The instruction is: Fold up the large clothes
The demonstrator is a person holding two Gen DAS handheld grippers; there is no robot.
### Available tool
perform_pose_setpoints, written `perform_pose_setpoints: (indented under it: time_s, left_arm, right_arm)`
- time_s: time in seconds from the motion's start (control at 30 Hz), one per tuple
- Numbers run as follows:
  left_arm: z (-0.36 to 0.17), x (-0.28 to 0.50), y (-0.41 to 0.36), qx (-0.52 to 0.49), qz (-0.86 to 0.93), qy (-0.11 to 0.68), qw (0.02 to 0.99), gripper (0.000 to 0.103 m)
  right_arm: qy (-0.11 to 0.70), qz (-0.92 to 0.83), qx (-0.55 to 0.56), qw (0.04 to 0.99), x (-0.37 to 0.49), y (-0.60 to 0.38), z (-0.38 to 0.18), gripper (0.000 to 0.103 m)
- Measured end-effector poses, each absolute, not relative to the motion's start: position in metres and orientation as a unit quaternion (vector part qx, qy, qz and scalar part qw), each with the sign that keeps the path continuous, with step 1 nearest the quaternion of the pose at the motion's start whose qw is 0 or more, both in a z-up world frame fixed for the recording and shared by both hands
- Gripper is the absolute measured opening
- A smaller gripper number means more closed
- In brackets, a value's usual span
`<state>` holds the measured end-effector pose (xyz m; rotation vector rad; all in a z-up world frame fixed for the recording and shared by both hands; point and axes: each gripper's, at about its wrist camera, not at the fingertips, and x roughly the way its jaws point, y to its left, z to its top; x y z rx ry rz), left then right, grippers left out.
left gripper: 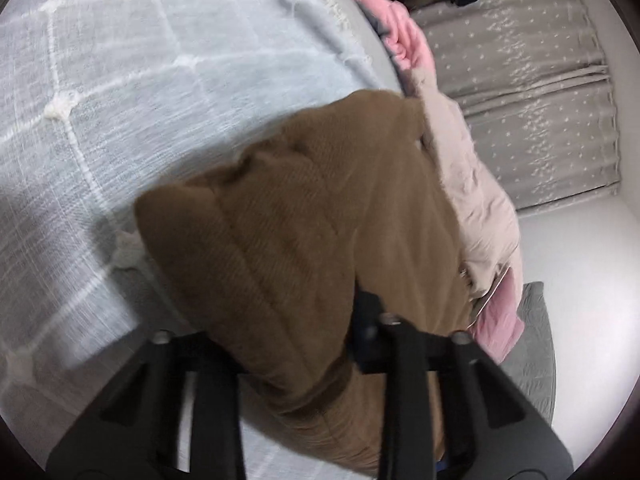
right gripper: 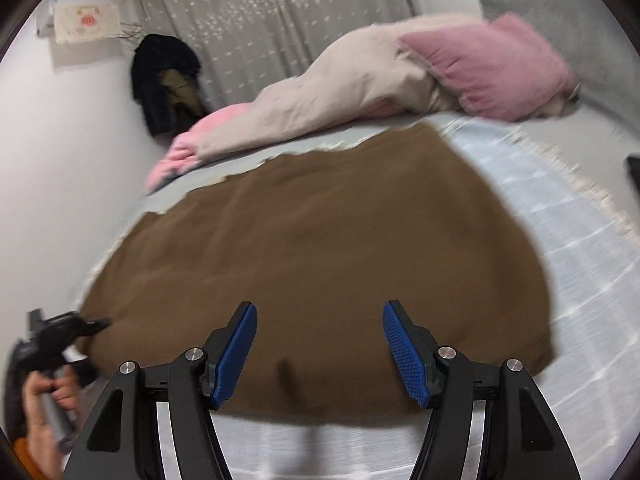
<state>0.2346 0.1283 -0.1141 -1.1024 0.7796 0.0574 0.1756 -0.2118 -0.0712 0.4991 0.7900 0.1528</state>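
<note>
A rumpled beige-and-pink quilt (right gripper: 344,80) lies beside a pink pillow (right gripper: 492,68) — behind them, grey star-dotted curtains (right gripper: 280,12) and dark hanging clothes (right gripper: 164,76).

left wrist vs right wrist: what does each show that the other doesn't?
Left wrist only: the brown ribbed garment up close, bunched in the left gripper.

Right wrist only: the garment's full spread, the open right gripper with blue pads, the person's left hand, the wall air conditioner.

Both: light blue checked bedspread, beige-and-pink duvet, grey dotted curtain, dark hanging clothes.
</note>
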Motion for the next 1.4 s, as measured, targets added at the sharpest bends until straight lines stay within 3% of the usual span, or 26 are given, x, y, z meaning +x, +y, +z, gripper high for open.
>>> perform_pose_setpoints:
  time_s: [0.23, 0.33, 0.47, 0.7, 0.77, 0.83, 0.97, 1.03, 1.13, 1.3, 1.4]
  left_arm:
    - [0.005, 0.226, 0.052, -0.316, -0.068, 0.269, 0.907, 0.019]
    - [0.052, 0.222, -0.006, -0.226, -0.135, 0.243, 0.934, 0.019]
    - [0.076, 0.220, -0.076, -0.153, -0.212, 0.230, 0.937, 0.019]
    - [0.048, 0.212, -0.179, -0.048, -0.335, 0.287, 0.896, 0.021]
    - [0.008, 0.218, -0.209, -0.016, -0.383, 0.367, 0.848, 0.029]
    - [-0.029, 0.222, -0.230, 0.020, -0.399, 0.430, 0.810, 0.043]
    - [-0.056, 0.195, -0.240, 0.115, -0.411, 0.382, 0.820, 0.053]
    - [-0.043, 0.193, -0.230, 0.089, -0.429, 0.388, 0.811, 0.063]
    - [-0.020, 0.186, -0.208, 0.032, -0.475, 0.394, 0.787, 0.065]
    - [-0.012, 0.170, -0.174, -0.006, -0.479, 0.396, 0.783, 0.068]
    - [-0.010, 0.170, -0.151, -0.013, -0.437, 0.405, 0.803, 0.076]
  right_arm:
    - [0.471, 0.153, 0.290, 0.819, 0.194, -0.186, -0.104, 0.066]
    - [0.466, 0.164, 0.318, 0.809, 0.194, -0.196, -0.101, 0.066]
    - [0.433, 0.171, 0.379, 0.800, 0.190, -0.232, -0.091, 0.066]
    - [0.354, 0.114, 0.480, 0.794, 0.167, -0.326, -0.091, 0.066]
    - [0.341, 0.096, 0.518, 0.778, 0.161, -0.350, -0.104, 0.066]
    - [0.332, 0.081, 0.547, 0.764, 0.156, -0.366, -0.116, 0.066]
    - [0.326, 0.105, 0.592, 0.729, 0.157, -0.378, -0.131, 0.066]
    - [0.327, 0.126, 0.605, 0.715, 0.161, -0.378, -0.136, 0.066]
    - [0.344, 0.143, 0.595, 0.712, 0.165, -0.375, -0.135, 0.067]
    - [0.375, 0.152, 0.587, 0.701, 0.180, -0.357, -0.140, 0.076]
    - [0.379, 0.160, 0.594, 0.691, 0.182, -0.350, -0.140, 0.080]
